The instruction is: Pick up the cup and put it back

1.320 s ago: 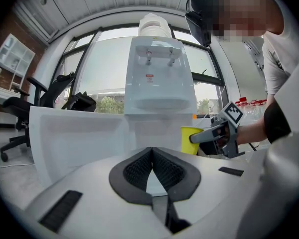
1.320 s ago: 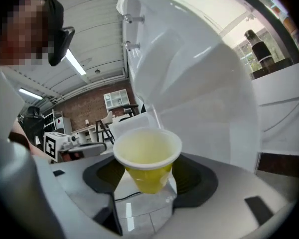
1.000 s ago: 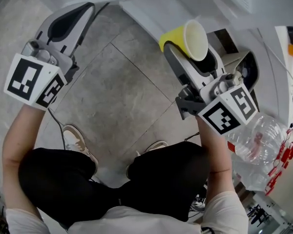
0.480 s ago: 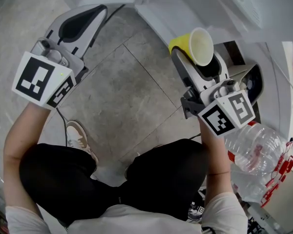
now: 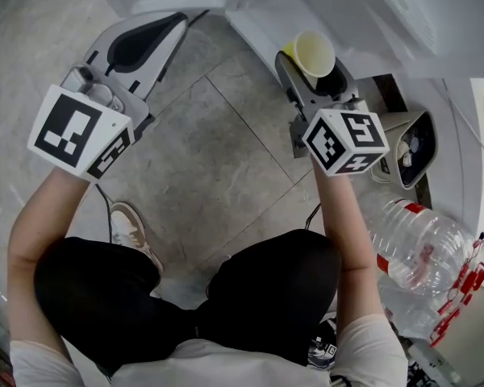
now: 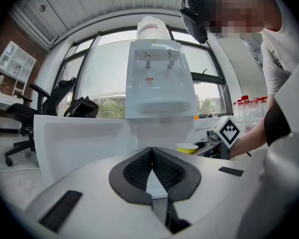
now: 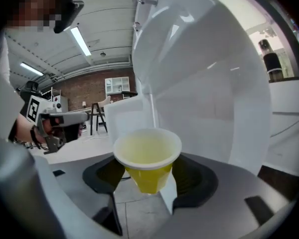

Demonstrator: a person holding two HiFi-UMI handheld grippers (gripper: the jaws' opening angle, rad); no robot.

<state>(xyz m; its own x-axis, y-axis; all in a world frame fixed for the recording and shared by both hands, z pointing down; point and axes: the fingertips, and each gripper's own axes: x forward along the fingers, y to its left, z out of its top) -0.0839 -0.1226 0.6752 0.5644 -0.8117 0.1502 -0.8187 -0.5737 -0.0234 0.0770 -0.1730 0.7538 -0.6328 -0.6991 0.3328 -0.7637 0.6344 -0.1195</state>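
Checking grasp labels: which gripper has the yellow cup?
The right gripper: its jaws are shut on the yellow cup. The left gripper has its jaws together with nothing between them.

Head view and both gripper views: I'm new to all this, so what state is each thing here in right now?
Yellow cup: upright, mouth up, clamped at its lower body.
Right gripper: fingers closed on the yellow cup.
Left gripper: fingers shut together, nothing between them.
Plastic bottle: lying on its side, untouched.
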